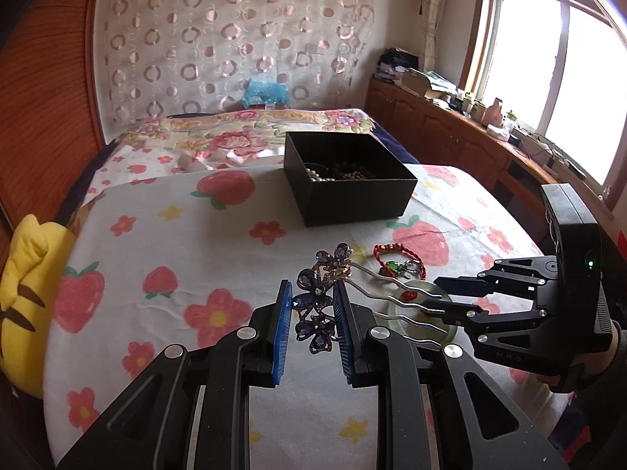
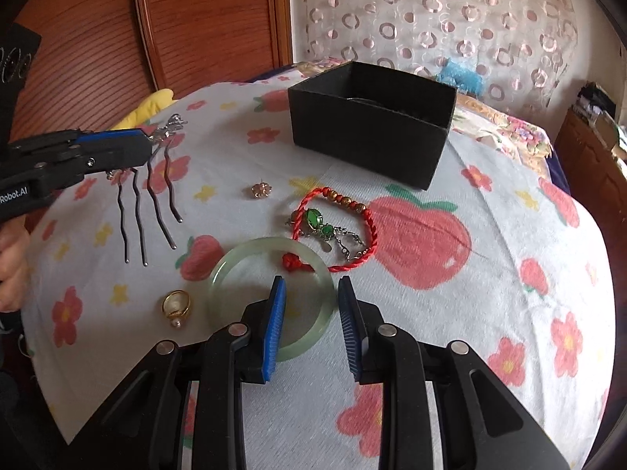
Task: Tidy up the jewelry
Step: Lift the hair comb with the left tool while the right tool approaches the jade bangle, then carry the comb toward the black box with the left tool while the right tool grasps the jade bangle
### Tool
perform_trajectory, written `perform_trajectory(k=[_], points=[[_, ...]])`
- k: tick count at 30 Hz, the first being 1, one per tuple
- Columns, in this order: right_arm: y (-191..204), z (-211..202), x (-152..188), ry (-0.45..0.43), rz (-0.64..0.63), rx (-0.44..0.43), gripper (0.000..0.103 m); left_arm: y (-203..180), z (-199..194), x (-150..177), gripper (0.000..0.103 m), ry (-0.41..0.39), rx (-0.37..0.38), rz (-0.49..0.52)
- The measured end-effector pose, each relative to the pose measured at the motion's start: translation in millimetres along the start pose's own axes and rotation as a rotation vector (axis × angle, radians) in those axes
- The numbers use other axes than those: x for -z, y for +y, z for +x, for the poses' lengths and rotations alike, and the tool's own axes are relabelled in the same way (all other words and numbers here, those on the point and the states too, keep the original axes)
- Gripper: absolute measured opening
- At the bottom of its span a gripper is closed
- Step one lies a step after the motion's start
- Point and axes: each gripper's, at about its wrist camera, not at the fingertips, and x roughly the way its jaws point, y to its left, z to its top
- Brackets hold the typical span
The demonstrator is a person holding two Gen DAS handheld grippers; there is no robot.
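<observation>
Purple flower hairpin [image 1: 317, 305] clamped in the left gripper [image 1: 311, 327], lifted above the strawberry-print cloth [image 1: 176, 243].

Left wrist view: the hairpin's dark purple jewelled petals sit between the blue pads, which press on both sides; its wavy silver prongs trail to the right over a pale green bangle [image 1: 421, 313]. A black box [image 1: 352, 180] holding pearls stands beyond. Right wrist view: the right gripper [image 2: 311, 325] hangs over the bangle [image 2: 272, 297], jaws somewhat apart and gripping nothing; the left pad overlaps the bangle's rim, contact unclear. A red cord bracelet [image 2: 337, 231] and a gold ring [image 2: 177, 305] lie close by.
</observation>
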Motion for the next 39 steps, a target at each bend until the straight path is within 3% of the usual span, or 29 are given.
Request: perform_trajectory(k=[8,21,39], points=[[-2,-1,2,-0.001,-0.003,0.037,0.009,2,1,3,0.02,-0.002,-0.001,-0.004],[-6,-42,-6,-0.13,-0.007,0.056,0.009,-4,-2,-2,0.02,-0.02,-0.004,0.008],[-58,-51,-18,-0.162,0.049,0.076,0.009,-17,24,-39,0.02,-0.021,0.014,0.066]])
